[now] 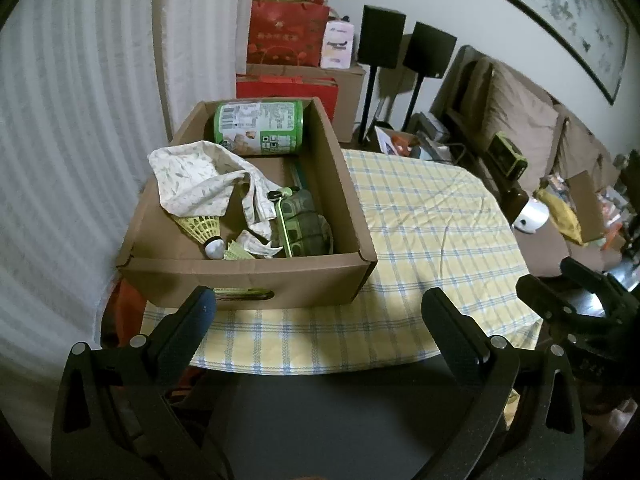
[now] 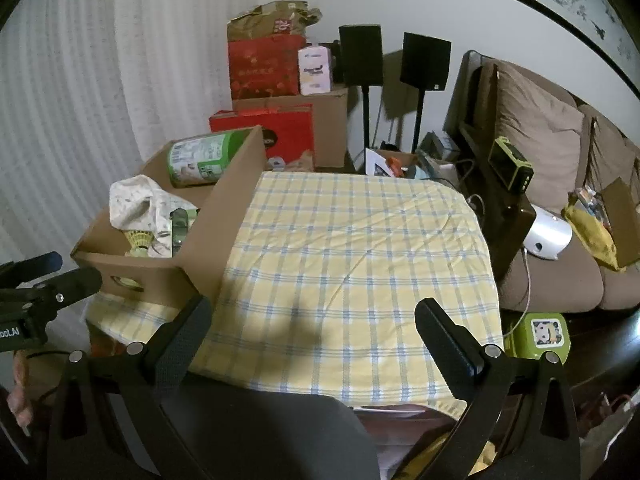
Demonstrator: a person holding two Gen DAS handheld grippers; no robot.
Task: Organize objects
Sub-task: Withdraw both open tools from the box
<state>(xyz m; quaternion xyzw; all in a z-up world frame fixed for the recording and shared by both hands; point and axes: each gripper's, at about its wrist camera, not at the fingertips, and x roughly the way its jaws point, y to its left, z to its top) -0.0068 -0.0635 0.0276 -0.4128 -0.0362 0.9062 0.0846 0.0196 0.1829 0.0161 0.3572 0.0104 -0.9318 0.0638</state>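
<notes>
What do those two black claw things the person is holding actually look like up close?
Both are matte black plastic. The left gripper and right gripper each have two broad curved arms with slot cut-outs and silver rivets, ending in flat fingers with textured dark pads. The jaws look identical. Part of a white printed label shows on the left one in the right view.

Cardboard box (image 2: 200,240): its near wall hid most contents from the right wrist view. Patterned cloth (image 1: 196,182) covered part of a shuttlecock (image 1: 204,230). Canister (image 1: 258,128) label print was illegible.
</notes>
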